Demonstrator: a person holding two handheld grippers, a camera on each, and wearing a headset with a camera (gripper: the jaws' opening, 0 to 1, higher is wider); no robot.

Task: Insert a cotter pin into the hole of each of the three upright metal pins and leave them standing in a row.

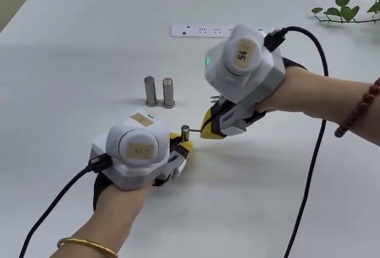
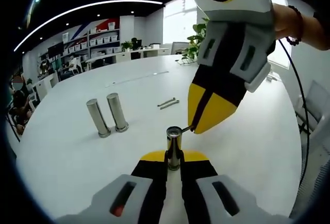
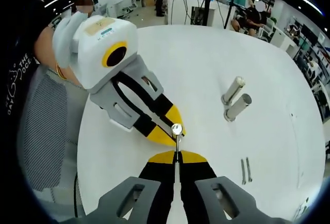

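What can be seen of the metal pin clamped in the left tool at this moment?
The metal pin is a short, shiny, silver-coloured cylinder with a flat round top. It stands upright on the white table, its lower part clamped between the yellow-tipped jaws of the left tool. A thin cotter pin, held by the right tool, meets its side just below the top; the hole itself cannot be made out. It stands apart from the two other pins.

Left gripper (image 1: 184, 145) low, fingers clamped, right gripper (image 1: 206, 132) angled down toward it, fingers seemingly closed
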